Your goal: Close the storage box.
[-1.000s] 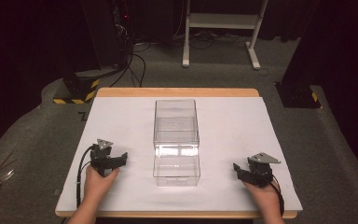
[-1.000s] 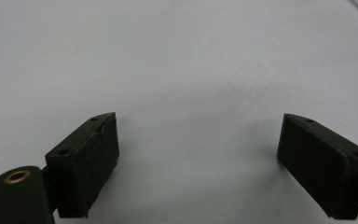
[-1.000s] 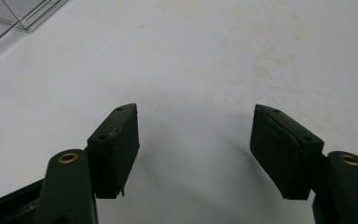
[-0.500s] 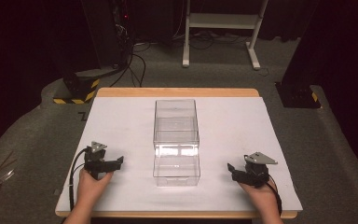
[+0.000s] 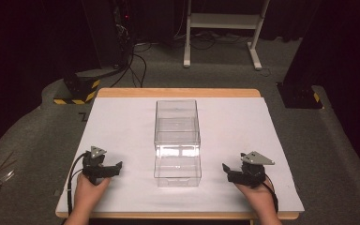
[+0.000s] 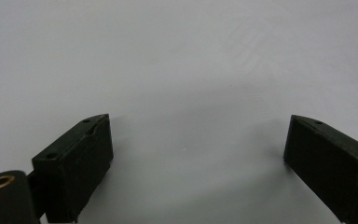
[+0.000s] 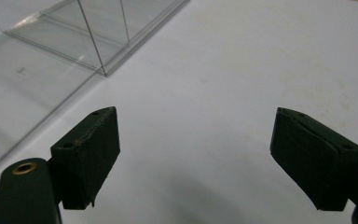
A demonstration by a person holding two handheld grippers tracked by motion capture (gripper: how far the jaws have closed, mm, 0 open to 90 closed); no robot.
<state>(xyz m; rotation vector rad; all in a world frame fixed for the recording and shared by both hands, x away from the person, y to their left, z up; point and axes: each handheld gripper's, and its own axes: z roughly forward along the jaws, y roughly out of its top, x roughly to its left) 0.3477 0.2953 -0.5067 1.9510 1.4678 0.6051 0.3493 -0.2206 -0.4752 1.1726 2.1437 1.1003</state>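
A clear box (image 5: 177, 140) stands mid-frame on the white surface (image 5: 243, 122). The left claw (image 5: 115, 167) at lower left and the right claw (image 5: 227, 170) at lower right are both spread, empty.

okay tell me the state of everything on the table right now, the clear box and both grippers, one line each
clear box: upright mid-table, nothing visible inside, untouched by either gripper.
left gripper: jaws open, nothing between them, low over the white table cover, left of the box.
right gripper: jaws open, holding nothing, right of the box, apart from it.
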